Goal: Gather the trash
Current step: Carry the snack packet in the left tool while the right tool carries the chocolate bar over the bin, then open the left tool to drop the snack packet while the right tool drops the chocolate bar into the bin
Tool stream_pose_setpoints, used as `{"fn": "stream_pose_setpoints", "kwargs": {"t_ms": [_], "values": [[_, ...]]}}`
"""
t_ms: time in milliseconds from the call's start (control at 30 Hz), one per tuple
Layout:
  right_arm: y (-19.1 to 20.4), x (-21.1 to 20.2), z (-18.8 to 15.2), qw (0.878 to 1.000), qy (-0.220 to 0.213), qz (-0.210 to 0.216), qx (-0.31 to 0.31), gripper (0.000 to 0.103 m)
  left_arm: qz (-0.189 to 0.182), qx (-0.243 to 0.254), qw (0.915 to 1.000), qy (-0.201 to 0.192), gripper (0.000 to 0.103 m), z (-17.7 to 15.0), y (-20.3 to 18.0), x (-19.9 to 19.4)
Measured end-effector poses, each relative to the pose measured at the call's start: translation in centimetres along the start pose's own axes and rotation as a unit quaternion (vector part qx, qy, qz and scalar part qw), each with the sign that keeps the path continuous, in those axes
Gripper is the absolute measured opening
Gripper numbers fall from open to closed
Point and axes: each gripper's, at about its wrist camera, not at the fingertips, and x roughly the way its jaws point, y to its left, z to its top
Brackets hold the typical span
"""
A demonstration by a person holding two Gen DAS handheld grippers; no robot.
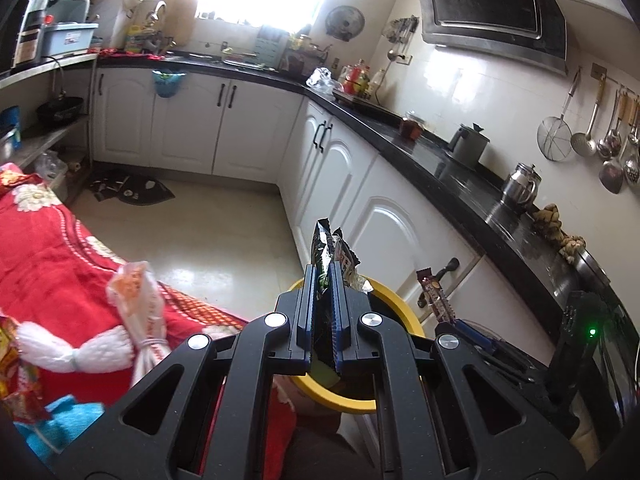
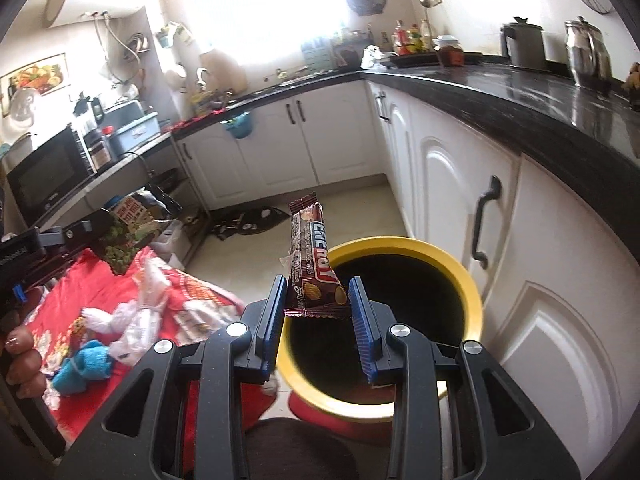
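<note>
The yellow-rimmed bin (image 2: 404, 360) fills the lower centre. Above it, the right hand-held gripper (image 2: 318, 316) stands wide apart, a brown snack wrapper (image 2: 314, 264) between its pads. The left hand-held gripper (image 1: 324, 300) pinches a green wrapper (image 1: 332, 252) tightly at centre frame.

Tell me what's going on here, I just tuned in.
A person is collecting trash with two tools. The left hand-held gripper is clamped on a green snack packet near the yellow-rimmed bin. The right hand-held gripper is open above the bin's mouth, with a brown snack bar wrapper between its fingers. More wrappers lie on the red cloth.
</note>
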Motion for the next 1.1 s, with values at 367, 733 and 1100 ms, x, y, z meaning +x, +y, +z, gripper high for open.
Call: {"fn": "stream_pose_setpoints", "kwargs": {"t_ms": [367,733,1100], "values": [[-2.4,2.6,-1.6,0.999,0.033,-0.031,0.013,0.031,-0.019,0.013,0.9990,0.039,0.003,-1.5,-2.0,5.5],[-4.1,5.5,-3.2,0.996,0.068,-0.048,0.019,0.031,-0.015,0.015,0.9969,0.075,0.003,-3.0,-2.3,9.3],[-5.0,6.7,-4.4,0.995,0.078,-0.055,0.030,0.033,-0.010,0.008,0.9949,0.100,0.004,-4.0,-2.2,12.1]]}}
